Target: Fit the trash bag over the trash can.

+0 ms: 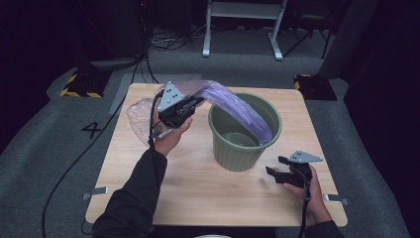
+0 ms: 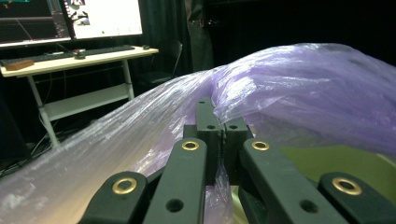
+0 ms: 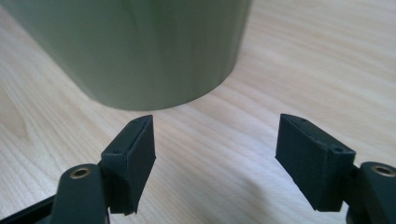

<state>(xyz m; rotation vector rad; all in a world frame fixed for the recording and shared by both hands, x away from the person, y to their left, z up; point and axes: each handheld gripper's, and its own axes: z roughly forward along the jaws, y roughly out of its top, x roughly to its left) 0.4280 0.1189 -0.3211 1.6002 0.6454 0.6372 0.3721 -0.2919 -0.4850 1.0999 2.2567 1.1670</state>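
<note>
Clamped tight on a bunched fold of the purple plastic bag (image 1: 233, 101), the left gripper (image 1: 190, 105) hangs above the far-left part of the wooden table (image 1: 198, 198), beside the bin; in the left gripper view its jaws are pressed together with the thin film (image 2: 299, 84) gathered between them and spilling out to both sides. From that pinch the bag trails two ways: a loose, crumpled end lies on the tabletop to the left of the hand, and a stretched band arches rightward over the near rim and down into the green bin (image 1: 242, 148), which stands upright near the middle of the table. Further right, the right gripper (image 1: 276, 166) rests low by the bin's base with its jaws spread wide and nothing between them; in the right gripper view the bin's wall (image 3: 140, 46) stands just ahead of the parted fingertips, apart from them. The work looks like lining the bin, with the mouth of the bag not yet opened over the rim. The risks I judge from here: the film is thin and held at one small bunch, so a hard pull could tear it or slip it free; tugging the band sideways could drag or tip the light bin while nothing steadies it; and the loose end could snag under the forearm.
</note>
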